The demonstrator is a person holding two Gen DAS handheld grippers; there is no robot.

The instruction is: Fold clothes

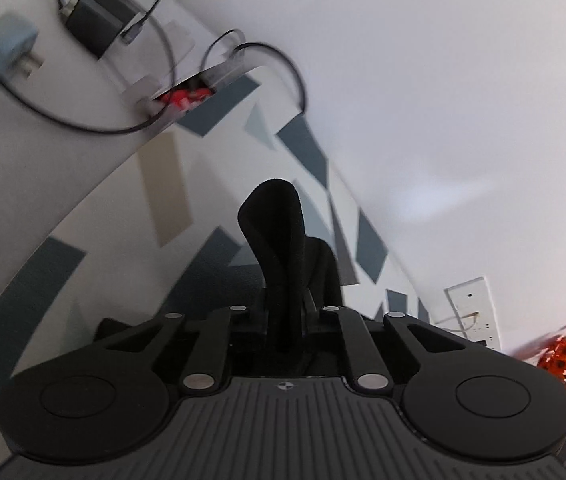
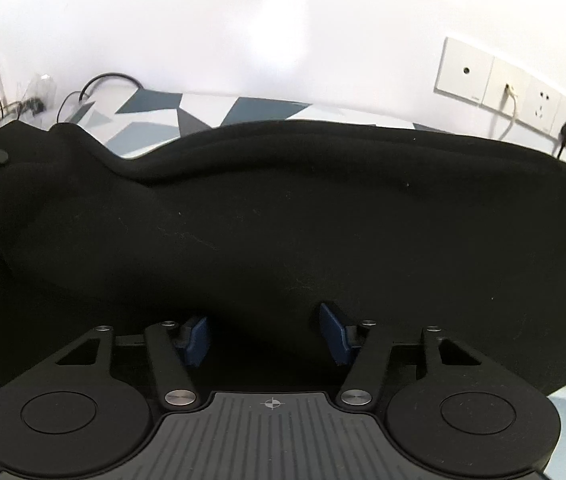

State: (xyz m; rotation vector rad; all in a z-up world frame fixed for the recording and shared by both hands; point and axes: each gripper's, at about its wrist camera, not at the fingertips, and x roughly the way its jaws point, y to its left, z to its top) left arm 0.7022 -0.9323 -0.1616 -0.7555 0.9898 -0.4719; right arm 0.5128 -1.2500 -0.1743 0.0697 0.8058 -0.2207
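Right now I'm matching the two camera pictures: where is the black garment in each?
Left wrist: a pinched fold of the black garment rises centre, above the gripper.
Right wrist: it fills the middle, spread wide.
Shared landmark: the wall sockets, at right in both.

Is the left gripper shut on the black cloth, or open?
Shut on it. In the left wrist view the left gripper has its jaws drawn together, and a bunched fold of the black cloth stands up from between them.

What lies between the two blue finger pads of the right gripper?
In the right wrist view, only the black cloth garment lies between the blue pads of the right gripper; the pads stand apart.
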